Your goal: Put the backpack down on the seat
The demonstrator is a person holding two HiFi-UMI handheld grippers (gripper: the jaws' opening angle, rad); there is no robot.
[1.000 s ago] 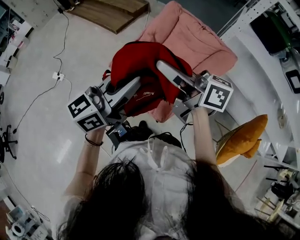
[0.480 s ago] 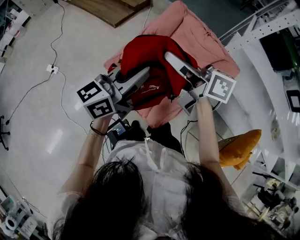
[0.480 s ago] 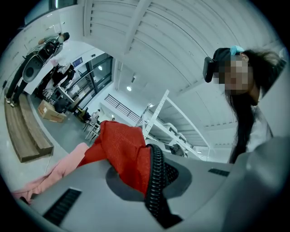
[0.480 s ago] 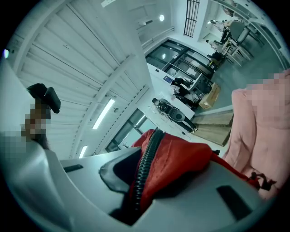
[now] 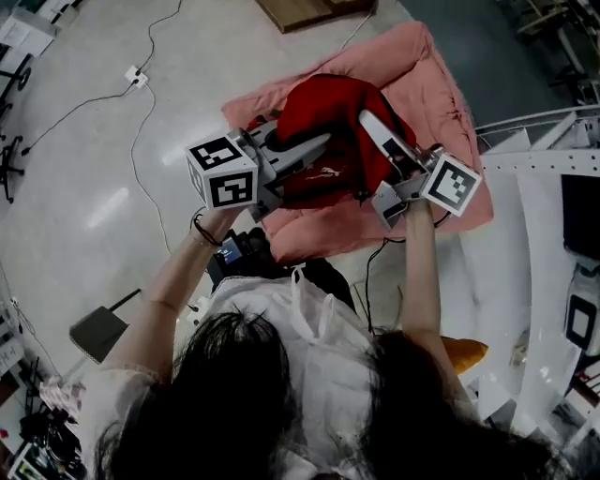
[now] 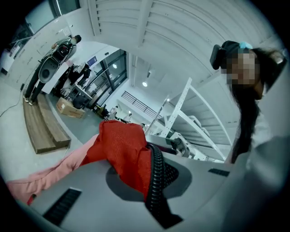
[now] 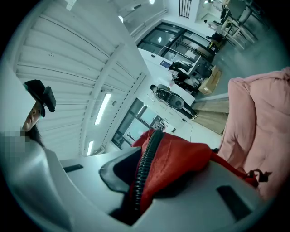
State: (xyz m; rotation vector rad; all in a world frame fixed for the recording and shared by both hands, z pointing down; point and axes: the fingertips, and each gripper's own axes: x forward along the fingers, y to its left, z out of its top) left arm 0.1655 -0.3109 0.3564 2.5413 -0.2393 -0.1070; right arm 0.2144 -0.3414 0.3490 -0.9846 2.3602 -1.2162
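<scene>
A red backpack [image 5: 323, 131] hangs between my two grippers, held over the pink cushioned seat [image 5: 427, 89]. My left gripper [image 5: 323, 142] is shut on the bag's left side; red fabric [image 6: 124, 152] and a black zipper edge are pinched in its jaws. My right gripper [image 5: 367, 120] is shut on the bag's right side, with red cloth [image 7: 174, 170] and the zipper line squeezed between its pads. The pink seat [image 7: 258, 131] shows at the right in the right gripper view. The bag's underside is hidden.
A wooden platform [image 5: 305, 9] lies on the floor beyond the seat. Cables and a power strip [image 5: 138, 75] run across the pale floor at left. White shelving [image 5: 548, 234] stands at right, with an orange cushion [image 5: 464, 354] near my right elbow.
Both grippers and the backpack have moved forward over the pink seat, and the bag now sits lower against it. The grips have not changed.
</scene>
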